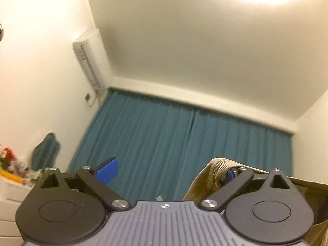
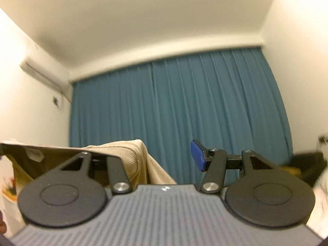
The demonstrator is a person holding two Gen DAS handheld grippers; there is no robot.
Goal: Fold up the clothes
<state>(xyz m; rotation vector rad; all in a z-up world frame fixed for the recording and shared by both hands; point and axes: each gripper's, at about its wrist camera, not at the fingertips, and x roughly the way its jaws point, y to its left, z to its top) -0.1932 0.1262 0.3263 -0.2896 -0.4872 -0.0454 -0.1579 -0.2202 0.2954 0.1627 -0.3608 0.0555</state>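
Note:
A tan garment with a ribbed edge [image 1: 217,174] hangs over the right finger of my left gripper [image 1: 166,173], whose jaws stand wide apart; the left blue pad [image 1: 107,171] is bare. In the right wrist view the same tan garment [image 2: 131,155] is draped over the left finger of my right gripper [image 2: 164,160], which is also wide open, its right blue pad [image 2: 197,155] bare. The cloth stretches between the two grippers, held up in the air. Both cameras point up at the ceiling and curtain.
A teal curtain [image 1: 174,141] covers the far wall. A white air conditioner [image 1: 90,57] is mounted on the left wall. A teal item [image 1: 46,151] hangs at the left, above cluttered white shelves [image 1: 12,176]. Dark furniture [image 2: 307,164] is at the right.

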